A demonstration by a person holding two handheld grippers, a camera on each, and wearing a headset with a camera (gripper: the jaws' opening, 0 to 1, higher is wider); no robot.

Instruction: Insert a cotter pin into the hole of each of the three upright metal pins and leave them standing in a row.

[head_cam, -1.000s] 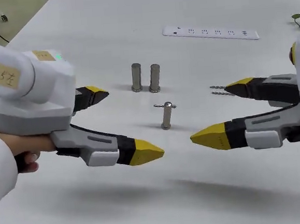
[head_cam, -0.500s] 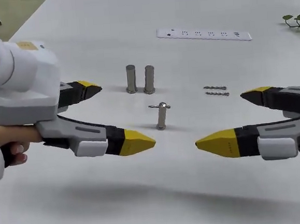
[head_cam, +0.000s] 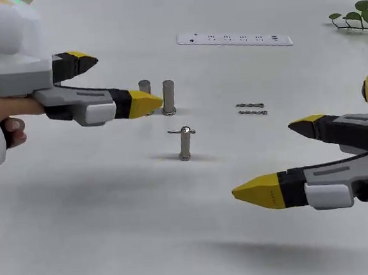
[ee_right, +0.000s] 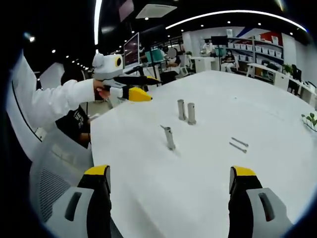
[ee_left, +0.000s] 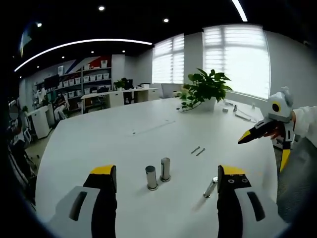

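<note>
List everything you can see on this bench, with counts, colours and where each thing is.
Plain metal pins: two, grey, upright side by side, mid-table.
Metal pin with cotter pin: one, grey, upright, nearer than the pair.
Loose cotter pins: two, silver, lying right of the pins.
Power strip: one, white, far side.
Potted plant: one, green, far right edge.
Table: one, white.
Left gripper: one, white-grey, yellow-tipped, open, left of the pair.
Right gripper: one, same colours, open, near right.

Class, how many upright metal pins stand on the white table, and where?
3. The right back pin and left back pin, partly behind the left gripper, stand side by side; the front pin stands nearer, with a cotter pin through its top.
</note>
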